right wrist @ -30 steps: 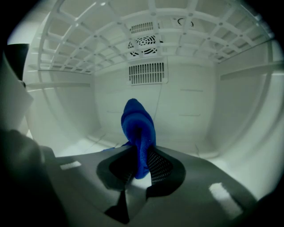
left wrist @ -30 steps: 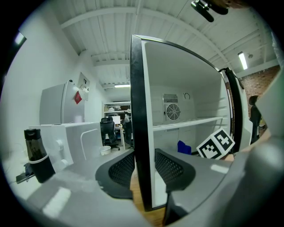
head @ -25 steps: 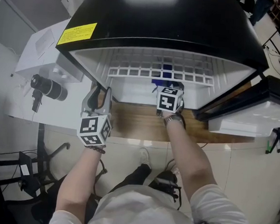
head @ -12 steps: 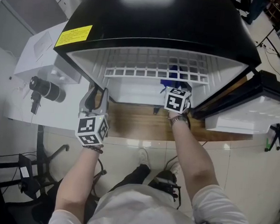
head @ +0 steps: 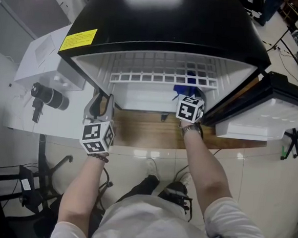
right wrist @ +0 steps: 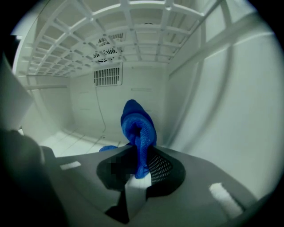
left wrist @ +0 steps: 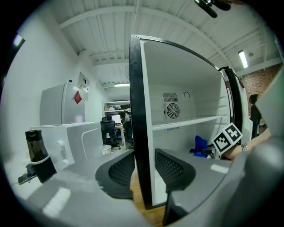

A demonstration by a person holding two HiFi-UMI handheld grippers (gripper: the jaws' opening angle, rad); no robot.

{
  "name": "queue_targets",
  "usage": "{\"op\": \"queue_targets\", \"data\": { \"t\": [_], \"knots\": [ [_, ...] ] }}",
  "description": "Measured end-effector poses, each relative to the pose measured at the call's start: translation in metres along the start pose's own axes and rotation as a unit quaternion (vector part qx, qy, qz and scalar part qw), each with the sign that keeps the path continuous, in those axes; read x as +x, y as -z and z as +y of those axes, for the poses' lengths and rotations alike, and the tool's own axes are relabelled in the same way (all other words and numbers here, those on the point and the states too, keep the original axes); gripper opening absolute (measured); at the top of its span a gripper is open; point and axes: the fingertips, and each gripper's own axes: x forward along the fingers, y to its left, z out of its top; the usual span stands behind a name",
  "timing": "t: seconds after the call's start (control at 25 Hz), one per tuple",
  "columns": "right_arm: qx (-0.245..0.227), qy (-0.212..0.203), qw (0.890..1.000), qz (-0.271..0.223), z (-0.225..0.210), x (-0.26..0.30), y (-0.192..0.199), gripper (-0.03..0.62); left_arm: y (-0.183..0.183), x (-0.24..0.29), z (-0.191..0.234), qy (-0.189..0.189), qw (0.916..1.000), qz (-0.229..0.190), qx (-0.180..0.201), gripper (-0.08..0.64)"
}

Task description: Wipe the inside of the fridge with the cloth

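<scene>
White lining of the fridge (head: 172, 25) frames the cloth (right wrist: 138, 128), a blue wad standing up from my right gripper (right wrist: 141, 165), whose jaws are clamped on its lower fold. It sits in the lower compartment, under the shelf (right wrist: 111, 35) and close to the right wall (right wrist: 222, 111); I cannot tell whether it touches any surface yet. To wipe well, I judge I should press the wad's broad side flat to the wall and run overlapping strokes, keeping the grip firm so the fold does not slip out. My left gripper (left wrist: 144, 170) is closed on the side wall (left wrist: 138, 111) at its front edge, steadying the fridge. The shelf hangs low overhead and the door (head: 256, 122) stands open just to my right, so free room lies leftward across the floor (right wrist: 75, 139) and back toward the vent (right wrist: 108, 76).
</scene>
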Motion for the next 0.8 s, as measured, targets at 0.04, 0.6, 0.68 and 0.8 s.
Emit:
{"op": "queue_targets", "data": {
  "t": [0.04,0.6,0.68,0.8],
  "knots": [
    [0.001,0.000,1.000,-0.002,0.000,-0.002,-0.001,0.061,0.000,0.000,0.000,0.001,1.0000,0.000,0.000,0.134],
    [-0.012,-0.140,0.988,-0.062,0.122,-0.059,-0.036,0.061,0.000,0.000,-0.002,0.009,1.0000,-0.001,-0.001,0.129],
    [-0.017,-0.163,0.985,-0.063,0.148,-0.067,-0.037,0.061,-0.001,0.000,-0.001,0.011,0.9999,-0.002,0.000,0.127],
    [-0.022,-0.195,0.979,-0.059,0.184,-0.074,-0.033,0.061,0.000,0.000,-0.001,0.015,0.9999,0.001,0.002,0.127]
  ]
}}
